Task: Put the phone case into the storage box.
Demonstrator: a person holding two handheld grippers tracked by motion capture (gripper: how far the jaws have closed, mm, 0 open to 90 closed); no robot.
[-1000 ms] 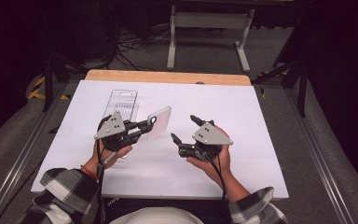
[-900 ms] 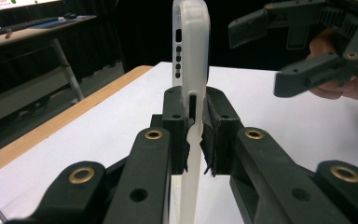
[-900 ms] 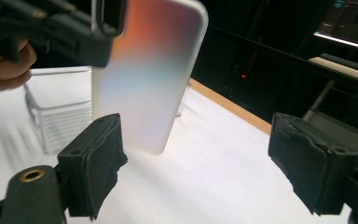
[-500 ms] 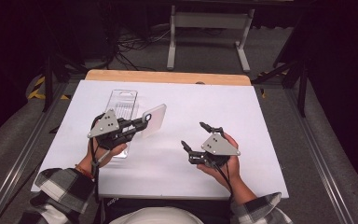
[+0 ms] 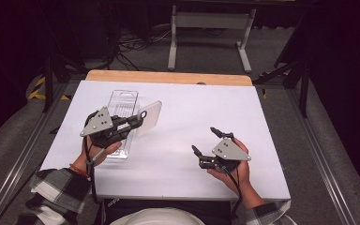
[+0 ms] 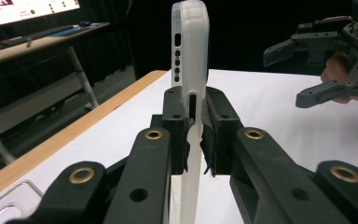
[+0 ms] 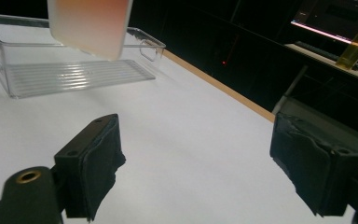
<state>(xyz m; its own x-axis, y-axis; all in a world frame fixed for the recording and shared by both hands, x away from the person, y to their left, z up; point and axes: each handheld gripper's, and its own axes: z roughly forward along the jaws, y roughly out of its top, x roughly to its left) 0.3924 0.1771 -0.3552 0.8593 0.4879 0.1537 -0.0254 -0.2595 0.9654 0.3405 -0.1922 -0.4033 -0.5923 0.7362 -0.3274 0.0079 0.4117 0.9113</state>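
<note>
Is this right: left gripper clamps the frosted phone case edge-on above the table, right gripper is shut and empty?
Not quite. The right gripper is empty but open: the right gripper view shows its jaws spread wide over the bare white table. The rest holds: the left gripper is clamped on the frosted phone case, edge-on, as the left gripper view shows.

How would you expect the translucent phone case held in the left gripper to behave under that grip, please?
The phone case probably flexes a little: it looks like thin frosted plastic. It seems light, since the left gripper holds it clear of the table by one edge. Its smooth surface could slip, though the padded jaws are shut firmly on it.
</note>
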